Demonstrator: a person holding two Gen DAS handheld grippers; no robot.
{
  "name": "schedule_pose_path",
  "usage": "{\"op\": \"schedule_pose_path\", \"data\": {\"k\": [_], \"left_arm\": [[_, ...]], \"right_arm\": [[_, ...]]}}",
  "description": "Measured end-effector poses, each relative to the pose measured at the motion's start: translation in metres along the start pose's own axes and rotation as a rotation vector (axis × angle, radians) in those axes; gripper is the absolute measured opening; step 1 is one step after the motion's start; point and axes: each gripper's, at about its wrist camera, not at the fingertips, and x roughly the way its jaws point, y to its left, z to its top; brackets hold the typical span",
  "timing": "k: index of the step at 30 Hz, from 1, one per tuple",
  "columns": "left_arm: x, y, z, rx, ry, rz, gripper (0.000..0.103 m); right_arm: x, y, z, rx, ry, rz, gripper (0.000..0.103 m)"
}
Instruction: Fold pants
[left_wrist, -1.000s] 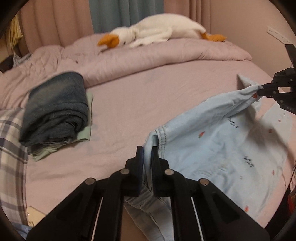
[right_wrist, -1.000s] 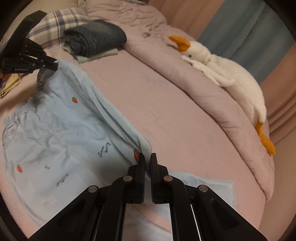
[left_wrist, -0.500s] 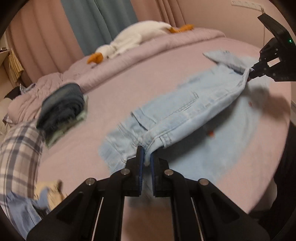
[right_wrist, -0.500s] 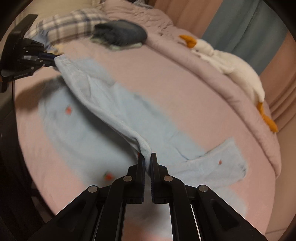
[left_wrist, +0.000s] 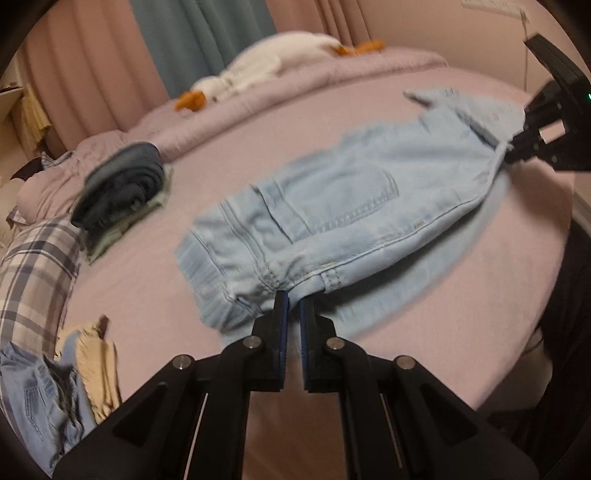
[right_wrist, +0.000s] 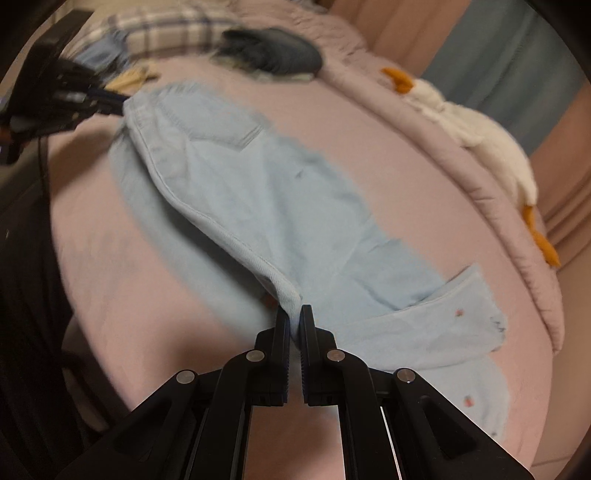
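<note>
Two black grippers, left gripper (left_wrist: 293, 301) and right gripper (right_wrist: 295, 314), each clamp an edge of light-blue jeans (left_wrist: 332, 214) spread on a pink bed (left_wrist: 155, 288).

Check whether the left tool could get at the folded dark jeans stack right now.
Probably not yet: the left tool is shut on the light blue pants at the waistband. The dark jeans stack lies apart, with bare bedsheet between, so releasing first should free it.

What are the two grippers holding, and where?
Both hold the light blue pants: the left gripper pinches the waistband end, the right gripper pinches a leg's folded edge.
</note>
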Motion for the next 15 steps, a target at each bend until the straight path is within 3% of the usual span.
{"op": "schedule_pose_path", "data": {"k": [3,5,8,9,11,13,15], "left_arm": [[0.007,-0.002,-0.006,0.005,0.036,-0.022,0.009],[0.006,0.000,-0.006,0.003,0.039,0.011,0.010],[-0.011,0.011,-0.003,-0.077,0.017,-0.004,0.010],[-0.021,0.016,0.001,-0.128,-0.006,-0.040,0.010],[-0.036,0.018,0.012,-0.187,-0.076,-0.110,0.020],[-0.039,0.010,0.031,-0.201,-0.140,-0.137,0.044],[-0.027,-0.003,0.053,-0.229,-0.177,-0.181,0.045]], "right_arm": [[0.016,0.005,-0.006,-0.005,0.034,0.001,0.005],[0.019,0.001,-0.006,0.024,0.046,0.020,0.006],[0.013,-0.011,-0.006,0.098,0.066,0.091,0.020],[0.005,-0.018,-0.006,0.132,0.053,0.134,0.020],[-0.009,-0.029,-0.005,0.205,0.013,0.213,0.020],[-0.018,-0.043,0.001,0.283,-0.051,0.255,0.020],[-0.009,-0.056,0.012,0.380,-0.085,0.235,0.020]]}}
